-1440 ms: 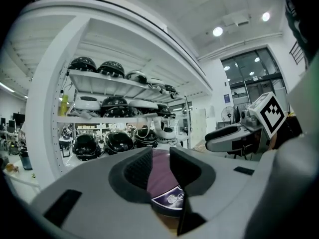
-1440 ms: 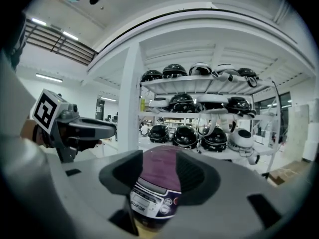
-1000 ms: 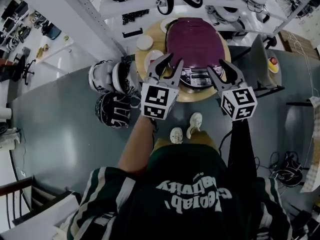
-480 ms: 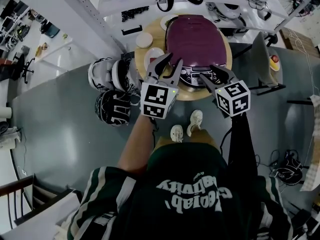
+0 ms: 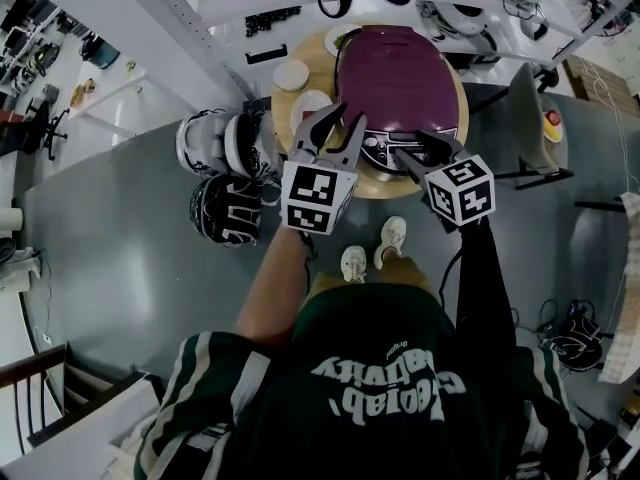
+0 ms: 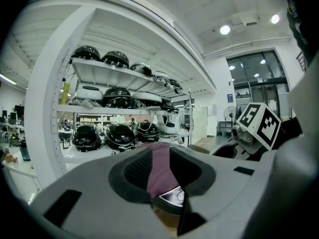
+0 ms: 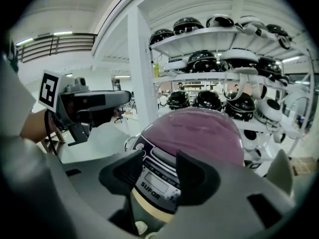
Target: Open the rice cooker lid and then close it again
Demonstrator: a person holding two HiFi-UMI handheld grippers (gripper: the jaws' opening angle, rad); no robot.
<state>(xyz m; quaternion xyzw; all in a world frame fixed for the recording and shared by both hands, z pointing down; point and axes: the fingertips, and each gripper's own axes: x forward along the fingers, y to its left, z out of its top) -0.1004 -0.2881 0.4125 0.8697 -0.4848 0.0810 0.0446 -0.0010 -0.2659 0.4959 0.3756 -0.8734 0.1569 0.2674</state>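
Note:
The rice cooker point(image 5: 400, 73) has a purple lid, which is down, and stands on a round wooden table point(image 5: 375, 186). Its control panel point(image 5: 385, 151) faces me. My left gripper point(image 5: 335, 126) hovers open at the cooker's front left, with nothing between its jaws. My right gripper point(image 5: 425, 150) is open too, tilted down over the panel's right end. In the left gripper view the purple lid point(image 6: 160, 166) shows through the gap of the left gripper point(image 6: 160, 176). In the right gripper view the right gripper point(image 7: 160, 176) frames the panel point(image 7: 155, 182) of the cooker point(image 7: 194, 133); touch cannot be told.
Two small white dishes point(image 5: 292, 76) sit on the table's left side. Helmets point(image 5: 225, 148) lie to the left of the table, and more fill the white shelves point(image 7: 209, 63) behind it. A grey chair point(image 5: 522, 98) stands to the right. My shoes point(image 5: 365, 258) are near the table.
My right gripper has dropped and tipped downward, closing in on the cooker's front panel from the right. The left gripper has stayed where it was. The lid is still down.

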